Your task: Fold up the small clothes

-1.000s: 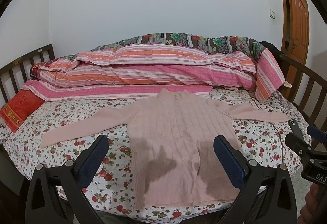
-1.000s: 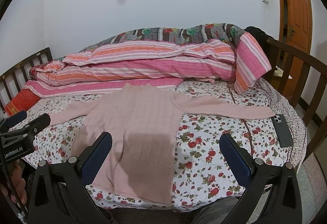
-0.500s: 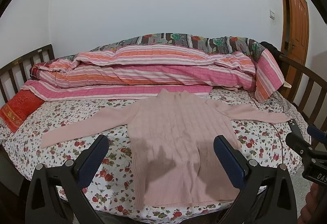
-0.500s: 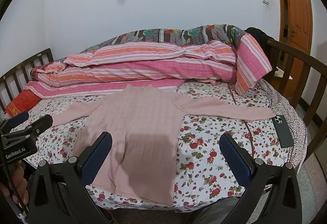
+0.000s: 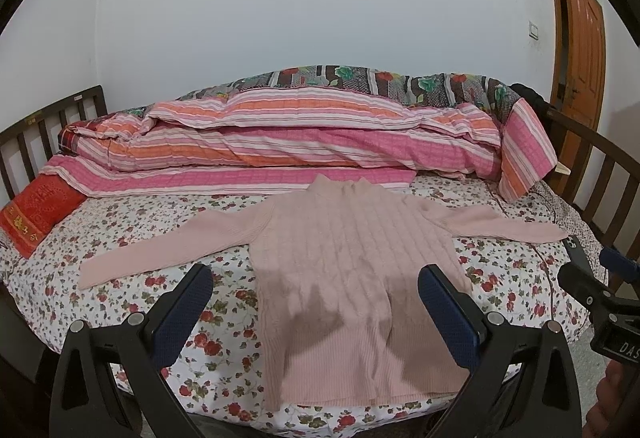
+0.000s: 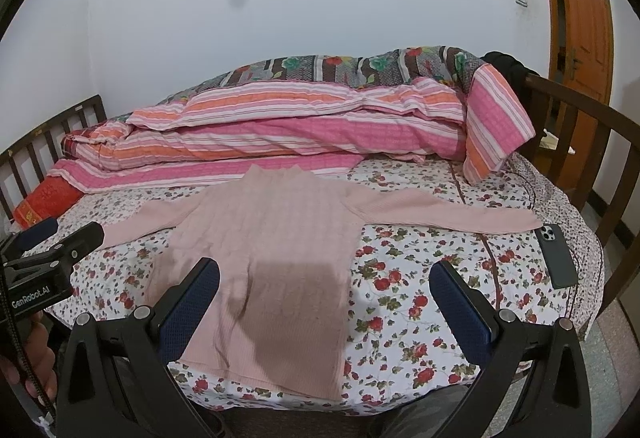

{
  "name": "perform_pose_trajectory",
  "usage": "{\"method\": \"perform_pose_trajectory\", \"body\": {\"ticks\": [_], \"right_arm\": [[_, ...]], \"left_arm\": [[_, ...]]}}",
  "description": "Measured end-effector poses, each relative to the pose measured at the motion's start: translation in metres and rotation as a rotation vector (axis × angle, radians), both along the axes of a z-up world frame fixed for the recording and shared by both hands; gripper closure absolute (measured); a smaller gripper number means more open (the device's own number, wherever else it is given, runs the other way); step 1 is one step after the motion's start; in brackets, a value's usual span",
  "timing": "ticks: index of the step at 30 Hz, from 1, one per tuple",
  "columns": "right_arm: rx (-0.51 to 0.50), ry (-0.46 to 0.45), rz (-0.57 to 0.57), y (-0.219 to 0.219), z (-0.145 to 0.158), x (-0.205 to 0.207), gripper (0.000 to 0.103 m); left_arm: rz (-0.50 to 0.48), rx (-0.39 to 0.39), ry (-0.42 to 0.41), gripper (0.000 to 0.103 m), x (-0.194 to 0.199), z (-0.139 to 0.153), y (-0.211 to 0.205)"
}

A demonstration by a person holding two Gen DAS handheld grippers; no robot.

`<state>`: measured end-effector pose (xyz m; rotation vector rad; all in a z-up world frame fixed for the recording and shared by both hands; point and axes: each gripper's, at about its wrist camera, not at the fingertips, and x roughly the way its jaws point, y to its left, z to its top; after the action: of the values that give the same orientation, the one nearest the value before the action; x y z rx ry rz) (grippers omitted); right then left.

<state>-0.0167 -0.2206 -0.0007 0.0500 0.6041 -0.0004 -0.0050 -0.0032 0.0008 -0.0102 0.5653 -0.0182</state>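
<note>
The left gripper (image 5: pixel 315 288) has its blue-padded fingers (image 5: pixel 182 312) spread wide with nothing between them, hovering above the near edge of the bed without touching the cloth. The right gripper (image 6: pixel 324 284) is spread just as wide and equally empty, held beside the left one, off to its right.

Beyond the fingertips lies the pink ribbed sweater (image 5: pixel 352 274), flat and unfolded on the floral bedsheet (image 5: pixel 224 302), collar toward the far side and hem at the near edge of the mattress. Both sleeves are stretched out, one to the left and one to the right. In the left wrist view the sweater's body sits between the two fingers; in the right wrist view it lies mostly behind the left finger, with bare sheet ahead of the right one. Dark shadows fall across the lower part of the sweater.

Just past the right cuff a dark smartphone (image 6: pixel 557 256) lies on the sheet, camera side up. Along the far side is a rolled pink and orange striped quilt (image 5: pixel 304 142), with a red cushion (image 5: pixel 38 216), possibly embroidered, at the far left. A dark wooden bed rail (image 6: pixel 592 142) curves round the right side, and an orange-brown door (image 6: pixel 580 14) stands behind it.
</note>
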Motion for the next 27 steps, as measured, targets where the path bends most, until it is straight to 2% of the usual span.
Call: {"method": "perform_pose_trajectory", "body": {"ticks": [18,27], "right_arm": [[-0.014,0.004,0.000,0.002,-0.008,0.012,0.000],[-0.074,-0.009,-0.001,0.014,-0.030,0.035,0.000]], "left_arm": [[0.022,-0.012,0.002,0.000,0.010,-0.012,0.015],[0.038,-0.070,0.041,0.000,0.031,-0.051,0.045]]}}
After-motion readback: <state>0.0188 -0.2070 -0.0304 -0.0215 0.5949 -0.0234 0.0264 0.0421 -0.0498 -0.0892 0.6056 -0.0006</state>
